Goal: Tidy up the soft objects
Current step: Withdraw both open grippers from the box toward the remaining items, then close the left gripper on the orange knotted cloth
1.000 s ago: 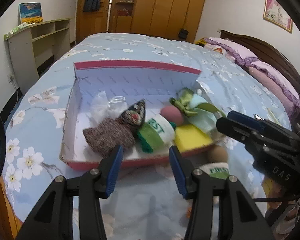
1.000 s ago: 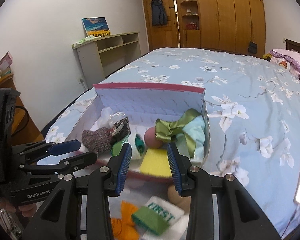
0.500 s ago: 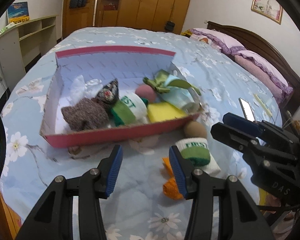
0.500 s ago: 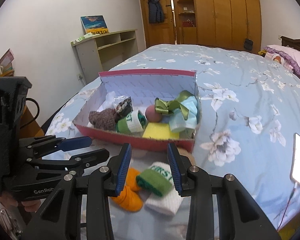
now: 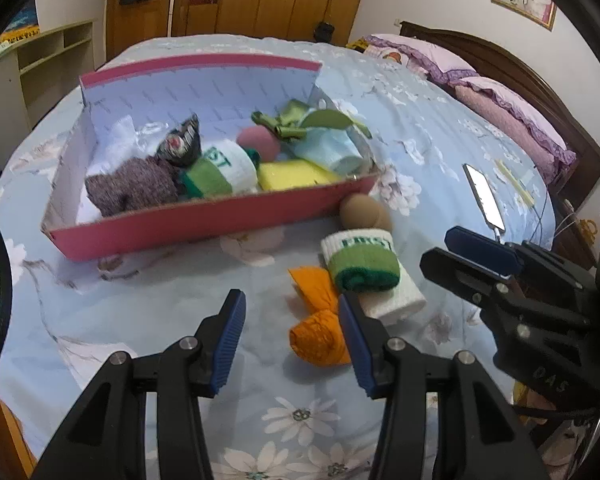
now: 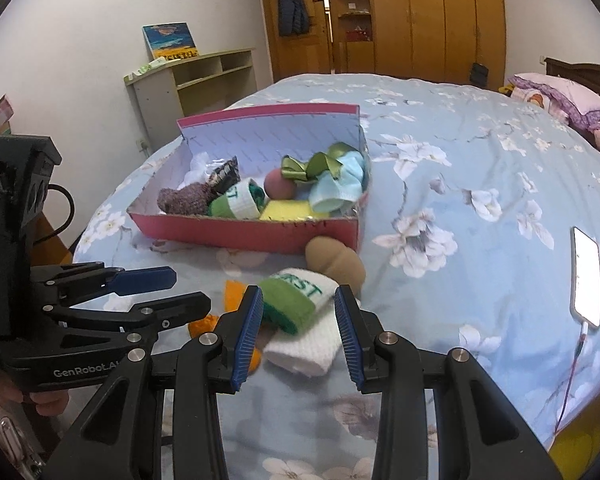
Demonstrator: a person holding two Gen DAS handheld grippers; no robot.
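Your right gripper [image 6: 298, 322] is unclenched, pads either side of the rolled white sock [image 6: 300, 320] w/ green cuff, lower centre, not touching. Left gripper [image 5: 290, 336] also released, over bare bedspread [image 5: 148, 300]; orange cloth [image 5: 318, 320] beside its right pad. Pink box [image 5: 204, 220], upper left, holds more soft items.

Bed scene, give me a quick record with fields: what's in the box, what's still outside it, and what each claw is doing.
box: pink box on the bed, holding several soft items
outside: white-green sock, orange cloth, tan sponge
left claw: open, empty, by the orange cloth
right claw: open, around the white-green sock, not gripping
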